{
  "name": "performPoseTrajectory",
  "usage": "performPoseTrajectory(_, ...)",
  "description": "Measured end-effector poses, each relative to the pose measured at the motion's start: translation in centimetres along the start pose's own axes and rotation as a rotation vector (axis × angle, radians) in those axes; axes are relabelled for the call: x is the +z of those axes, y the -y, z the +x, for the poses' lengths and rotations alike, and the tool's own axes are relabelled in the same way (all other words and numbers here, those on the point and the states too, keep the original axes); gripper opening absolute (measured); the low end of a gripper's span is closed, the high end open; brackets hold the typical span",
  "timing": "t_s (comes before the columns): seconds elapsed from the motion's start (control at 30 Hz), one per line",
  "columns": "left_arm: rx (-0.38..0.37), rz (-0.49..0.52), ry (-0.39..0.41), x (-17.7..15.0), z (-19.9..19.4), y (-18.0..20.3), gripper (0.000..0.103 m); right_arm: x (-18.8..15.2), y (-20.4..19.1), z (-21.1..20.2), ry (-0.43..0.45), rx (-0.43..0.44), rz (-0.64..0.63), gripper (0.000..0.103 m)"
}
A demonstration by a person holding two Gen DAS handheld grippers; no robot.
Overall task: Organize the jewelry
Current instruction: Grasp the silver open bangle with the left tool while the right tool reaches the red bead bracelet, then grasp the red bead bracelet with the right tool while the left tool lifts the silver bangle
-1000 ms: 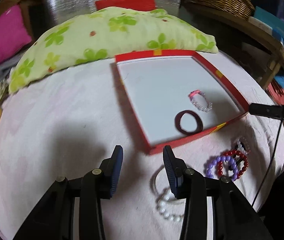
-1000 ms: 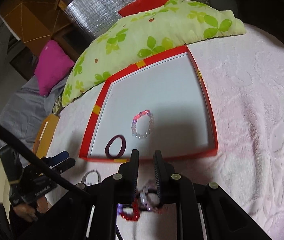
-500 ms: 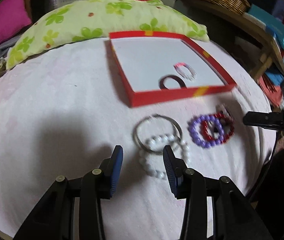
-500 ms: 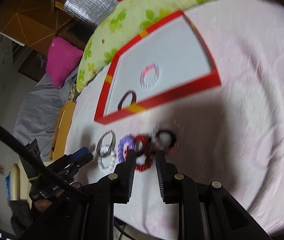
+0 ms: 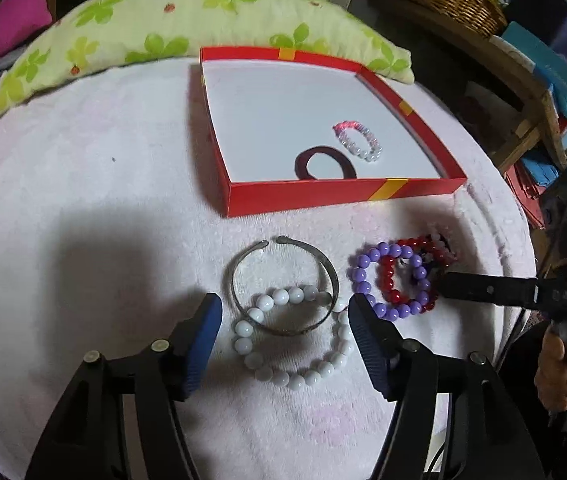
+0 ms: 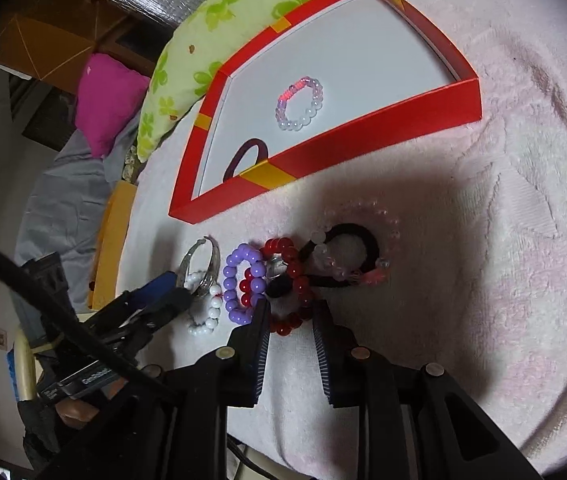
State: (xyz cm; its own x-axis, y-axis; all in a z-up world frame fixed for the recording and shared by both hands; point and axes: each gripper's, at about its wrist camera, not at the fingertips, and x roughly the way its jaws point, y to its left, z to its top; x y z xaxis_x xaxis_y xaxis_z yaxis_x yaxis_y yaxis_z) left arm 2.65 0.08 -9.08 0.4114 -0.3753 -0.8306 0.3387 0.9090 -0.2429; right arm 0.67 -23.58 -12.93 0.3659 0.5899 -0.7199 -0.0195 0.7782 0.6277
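As the left claw (image 5: 283, 320) spreads wider than a second ago around the white bead bracelet (image 5: 295, 340) and silver bangle (image 5: 283, 284) below the red box (image 5: 343, 196), the empty right claw (image 6: 289, 312) hovers, slightly parted, over the red bead bracelet (image 6: 295, 276).

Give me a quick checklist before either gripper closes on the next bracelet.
1. Left gripper jaws opening, straddling white bead bracelet: ok.
2. Silver bangle overlaps that bracelet, may lift too: not ok.
3. Right gripper jaws opening, over red bead bracelet: ok.
4. Red bracelet free of purple bracelet and black hair tie: not ok, tangled.
5. Red box has room: ok.
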Motion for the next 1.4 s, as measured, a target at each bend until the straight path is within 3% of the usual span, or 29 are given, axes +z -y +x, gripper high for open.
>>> performPoseTrajectory(0.3,0.031,0.023,0.013,0.7,1.4,0.3,0.066,-0.2,-0.4,-0.7,0.058,-0.055,-0.04,0.01)
performPoseTrajectory(0.67,0.045,0.053,0.044,1.0,1.7,0.8,0.063,-0.1,-2.0,-2.9,0.162,-0.025,-0.114,0.01)
performPoseTrajectory(0.93,0.021,0.013,0.121,1.0,-0.7,-0.1,0.063,0.6,0.8,-2.9,0.075,0.058,0.038,0.011)
performPoseTrajectory(1.1,0.013,-0.013,0.168,1.1,-2.0,-0.6,0.063,0.4,1.0,-1.7,0.032,0.055,0.06,0.023)
performPoseTrajectory(1.4,0.003,-0.014,0.176,1.0,-2.6,-0.9,0.063,0.4,0.5,0.3,0.007,-0.004,0.074,0.025)
